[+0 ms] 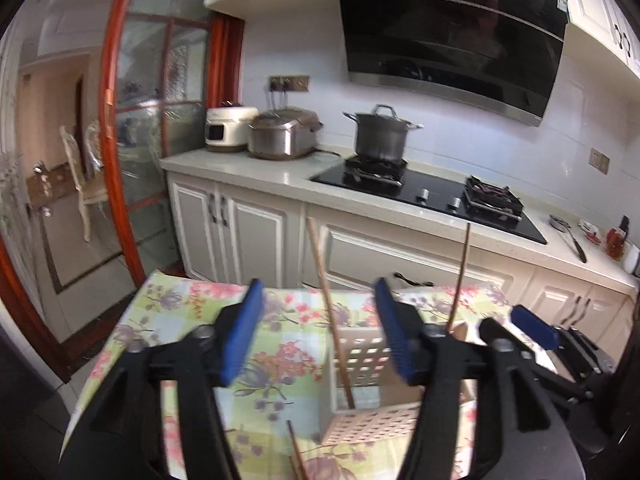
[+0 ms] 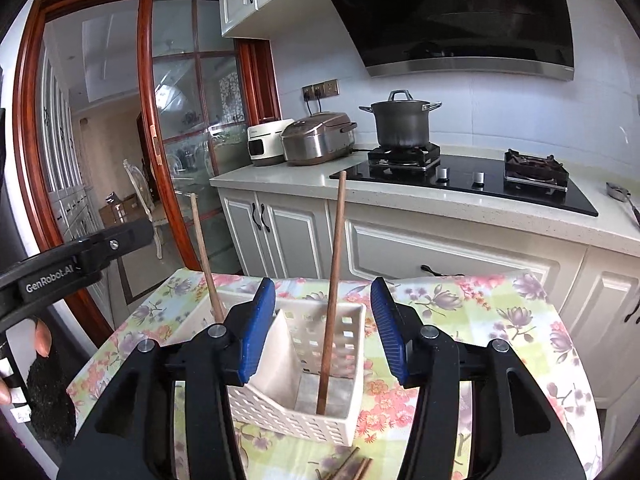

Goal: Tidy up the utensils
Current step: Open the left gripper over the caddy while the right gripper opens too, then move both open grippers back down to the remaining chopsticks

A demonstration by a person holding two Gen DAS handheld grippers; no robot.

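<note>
Glossy white tile and cream panelled cabinets [image 2: 288,220] back the scene, with a pale speckled counter [image 2: 400,196] carrying a black glass hob [image 2: 460,184], a steel pot [image 2: 402,122] on its burner and two rounded cookers [image 2: 316,138] toward the counter's left end. Nearer, a table [image 2: 500,320] wears a shiny floral cloth of pink and purple blooms on pale checks.

Near the table's middle stands a white plastic caddy [image 2: 304,404], rectangular, its walls pierced with small square holes and split by a slanted solid divider. One dark wooden chopstick [image 2: 332,300], a thin round rod, stands nearly upright in the right compartment. A paler chopstick [image 2: 206,258] leans in the left compartment. More brown sticks [image 2: 352,468] lie flat on the cloth at the near edge, just in front of the caddy.

Right gripper [image 2: 323,330]: black arms, ribbed blue pads, spread wide either side of the dark chopstick, touching nothing. Left gripper [image 1: 318,332] likewise spread, hovering over the caddy [image 1: 372,420], pinching nothing.
</note>
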